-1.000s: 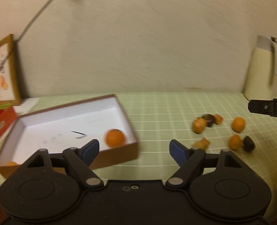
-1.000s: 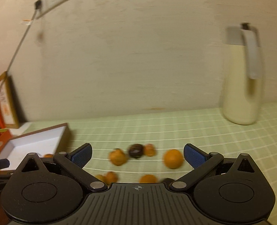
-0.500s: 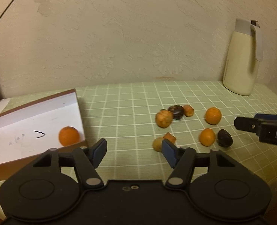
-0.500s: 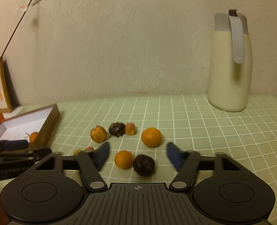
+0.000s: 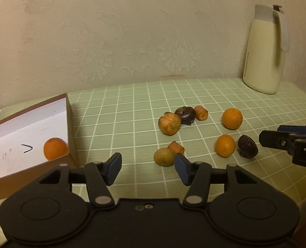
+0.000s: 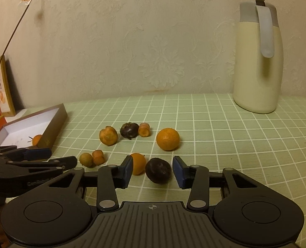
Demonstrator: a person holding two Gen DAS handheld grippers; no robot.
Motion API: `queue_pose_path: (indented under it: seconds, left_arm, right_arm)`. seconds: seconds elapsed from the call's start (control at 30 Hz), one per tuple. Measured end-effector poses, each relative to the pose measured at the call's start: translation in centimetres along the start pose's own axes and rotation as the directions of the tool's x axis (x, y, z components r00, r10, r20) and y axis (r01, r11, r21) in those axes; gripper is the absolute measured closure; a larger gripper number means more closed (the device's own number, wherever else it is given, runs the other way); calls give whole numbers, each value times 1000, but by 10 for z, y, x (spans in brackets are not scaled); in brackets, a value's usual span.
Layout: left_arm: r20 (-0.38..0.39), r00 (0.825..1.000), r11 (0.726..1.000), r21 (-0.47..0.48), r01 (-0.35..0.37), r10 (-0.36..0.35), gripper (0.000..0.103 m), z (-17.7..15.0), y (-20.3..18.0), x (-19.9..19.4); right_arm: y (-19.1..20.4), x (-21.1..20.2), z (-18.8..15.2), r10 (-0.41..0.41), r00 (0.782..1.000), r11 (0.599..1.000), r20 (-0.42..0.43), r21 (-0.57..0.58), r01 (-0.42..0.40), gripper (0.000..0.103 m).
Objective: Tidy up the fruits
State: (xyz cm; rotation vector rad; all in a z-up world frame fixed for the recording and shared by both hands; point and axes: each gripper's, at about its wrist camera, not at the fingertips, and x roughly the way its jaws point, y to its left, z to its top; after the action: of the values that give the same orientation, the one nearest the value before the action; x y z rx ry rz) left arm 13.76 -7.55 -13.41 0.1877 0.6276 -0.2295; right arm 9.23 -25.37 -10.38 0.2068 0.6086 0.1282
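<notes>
Several small fruits lie loose on the green checked tablecloth: oranges (image 5: 232, 118) (image 6: 167, 139), dark round fruits (image 5: 247, 146) (image 6: 158, 170), a yellow-green fruit (image 5: 163, 157) and cut orange pieces (image 5: 169, 123). A brown box (image 5: 69, 111) with a white inside holds one orange (image 5: 55, 148) at the left. My left gripper (image 5: 147, 166) is open and empty, just short of the yellow-green fruit. My right gripper (image 6: 152, 170) is open, with a dark fruit and a small orange (image 6: 138, 163) between its fingers, not touching.
A cream thermos jug (image 6: 258, 62) stands at the back right by the wall. An orange carton and a framed card (image 6: 3, 86) stand at the far left. A cable (image 6: 14, 29) hangs from a wall socket.
Both grippers swung right and forward from the box toward the loose fruits. The right gripper's fingers narrowed and now bracket the dark fruit. The left gripper's opening narrowed somewhat.
</notes>
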Motion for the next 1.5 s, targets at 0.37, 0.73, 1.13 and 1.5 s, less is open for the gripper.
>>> queue_pose_path:
  seconds: [0.37, 0.73, 1.13, 1.5]
  left_arm:
    - [-19, 1000, 1000, 6, 11, -11, 67, 0, -9, 26]
    - [-31, 999, 1000, 9, 20, -20, 72, 1, -14, 38]
    - [-29, 999, 1000, -7, 27, -27, 86, 2, -15, 46]
    - [-24, 1000, 1000, 3, 21, -21, 85, 0, -17, 44]
  right_arm:
    - [-3, 15, 0, -6, 1000, 1000, -19, -3, 6, 59]
    - [-5, 34, 0, -10, 999, 1000, -47, 13, 11, 61]
    - [-7, 44, 1, -7, 998, 1000, -68, 24, 9, 61]
    - [-9, 51, 3, -15, 997, 999, -72, 33, 18, 70]
